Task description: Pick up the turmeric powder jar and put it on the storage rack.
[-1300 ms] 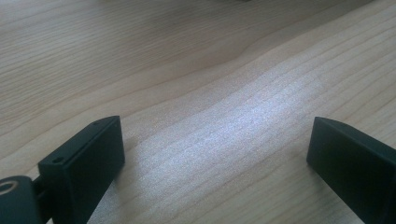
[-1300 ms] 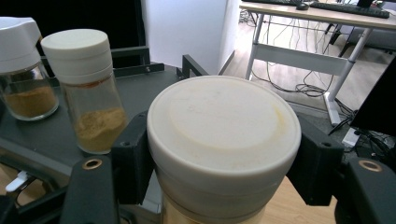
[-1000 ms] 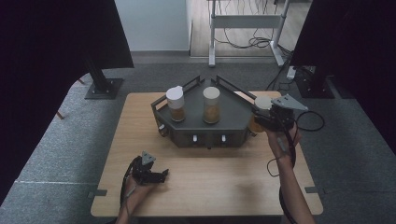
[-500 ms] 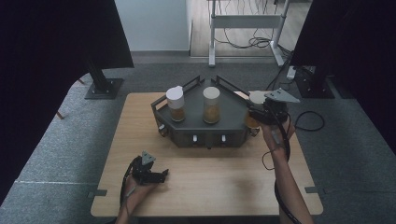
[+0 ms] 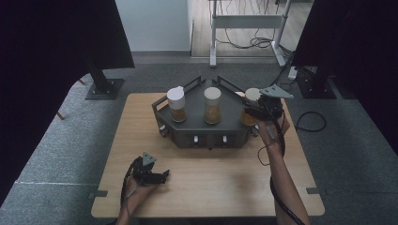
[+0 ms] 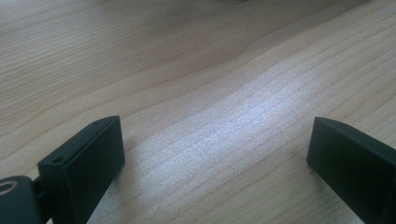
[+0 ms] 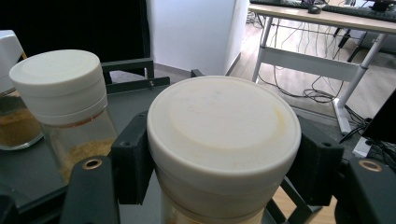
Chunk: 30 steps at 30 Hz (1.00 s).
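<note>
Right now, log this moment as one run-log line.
right gripper: shut on white-lidded spice jar, at tray's right end | left gripper: open, empty, low over wooden table

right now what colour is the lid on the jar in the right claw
Off-white, a creamy tone; the lid shows best in the right gripper view.

Two jars (image 5: 212, 105) (image 5: 177, 103) on dark tray (image 5: 202, 132); wooden table (image 5: 211, 187).

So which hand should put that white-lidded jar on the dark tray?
The right. Its hand-held gripper is clamped round the white-lidded glass spice jar at the dark metal tray's right end. The left hand-held gripper sits open and empty, low over the wooden table, far from the tray.
</note>
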Tool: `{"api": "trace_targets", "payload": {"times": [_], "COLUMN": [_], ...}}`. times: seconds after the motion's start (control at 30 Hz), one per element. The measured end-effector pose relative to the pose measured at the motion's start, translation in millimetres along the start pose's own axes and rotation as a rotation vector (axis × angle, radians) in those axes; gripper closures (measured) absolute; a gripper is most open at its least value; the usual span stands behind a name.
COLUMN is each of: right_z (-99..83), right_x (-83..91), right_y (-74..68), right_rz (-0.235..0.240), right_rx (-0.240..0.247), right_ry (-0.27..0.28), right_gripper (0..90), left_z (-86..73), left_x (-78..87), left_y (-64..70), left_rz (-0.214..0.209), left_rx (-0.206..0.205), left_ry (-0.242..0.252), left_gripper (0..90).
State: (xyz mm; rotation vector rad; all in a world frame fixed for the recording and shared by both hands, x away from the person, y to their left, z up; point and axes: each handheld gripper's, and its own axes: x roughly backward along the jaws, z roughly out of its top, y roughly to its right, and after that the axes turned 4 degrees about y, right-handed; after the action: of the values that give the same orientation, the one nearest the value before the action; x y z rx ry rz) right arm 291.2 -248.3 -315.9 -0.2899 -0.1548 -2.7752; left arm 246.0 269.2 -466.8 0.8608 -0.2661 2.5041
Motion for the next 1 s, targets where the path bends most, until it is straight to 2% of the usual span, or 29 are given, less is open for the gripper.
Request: {"api": "trace_targets", "payload": {"times": [0.3,1.0], "right_z": [0.1,-4.5], "right_x": [-14.1,-36.1], "right_y": [-3.0,-0.4], "right_rz": [0.015,0.007], "right_rx": [0.013,-0.005], "right_ry": [0.009,-0.024], "right_gripper": [33.2,33.1], "left_z": [-0.1,-0.2], "left_x": [-0.1,-0.1], "left_y": [0.0,0.0], "left_rz": [0.000,0.000], "left_rx": [0.000,0.000], "left_ry": [0.001,0.001], "left_gripper": [3.7,3.7]}}
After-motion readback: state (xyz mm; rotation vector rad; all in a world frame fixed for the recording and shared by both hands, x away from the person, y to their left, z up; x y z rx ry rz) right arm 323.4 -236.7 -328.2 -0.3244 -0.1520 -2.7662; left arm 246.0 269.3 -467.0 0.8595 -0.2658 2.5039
